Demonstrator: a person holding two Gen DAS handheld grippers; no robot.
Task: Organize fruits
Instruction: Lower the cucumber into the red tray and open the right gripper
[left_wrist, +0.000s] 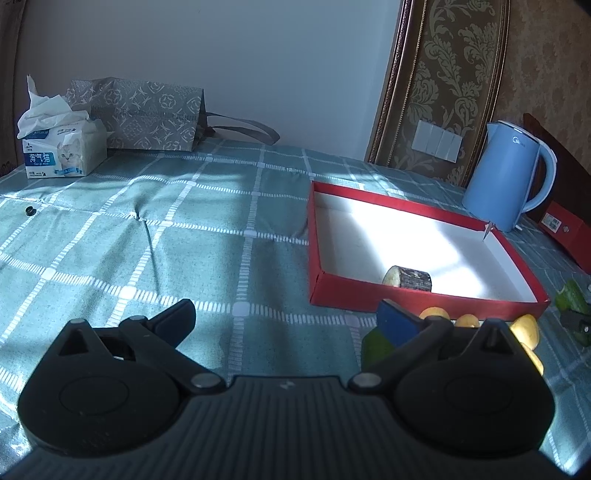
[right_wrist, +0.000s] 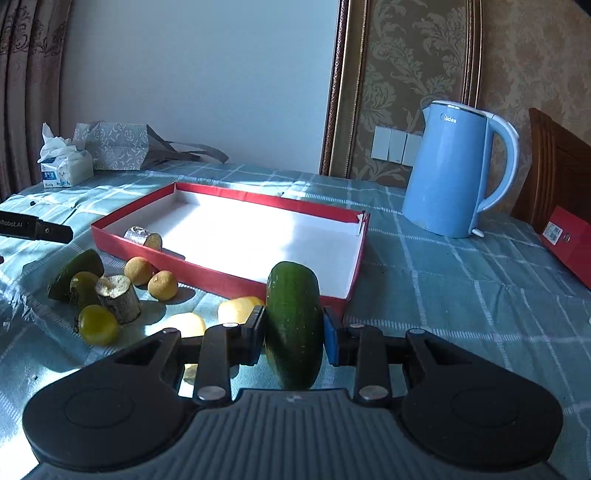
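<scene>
Left wrist view: the left gripper (left_wrist: 284, 314) hangs over the checked tablecloth (left_wrist: 147, 229) with its jaws spread wide and nothing between them. Ahead and to its right lies the red tray (left_wrist: 424, 299), a cut log-like piece (left_wrist: 406, 277) resting inside against the near wall. Small yellow fruits (left_wrist: 524, 326) and a green piece (left_wrist: 373, 345) lie just beside the right finger (partly hidden by it). A blue kettle (left_wrist: 506, 177) stands beyond the tray; a tissue pack (left_wrist: 61, 153) and a patterned paper bag (left_wrist: 147, 114) sit far ahead to the left.

Right wrist view: the right gripper (right_wrist: 294, 334) is clamped on a dark green cucumber piece (right_wrist: 293, 325), held upright between the pads, in front of the tray's (right_wrist: 221, 275) near wall. To the gripper's left on the cloth lie two brownish round fruits (right_wrist: 162, 285), yellow-green round fruits (right_wrist: 98, 325), a second cut stump (right_wrist: 118, 299), a green wedge (right_wrist: 79, 271) and pale yellow pieces (right_wrist: 236, 308). The other gripper's dark finger (right_wrist: 48, 230) shows at far left. The kettle (right_wrist: 448, 170) stands ahead to the right, a red box (right_wrist: 569, 240) at the right edge.
</scene>
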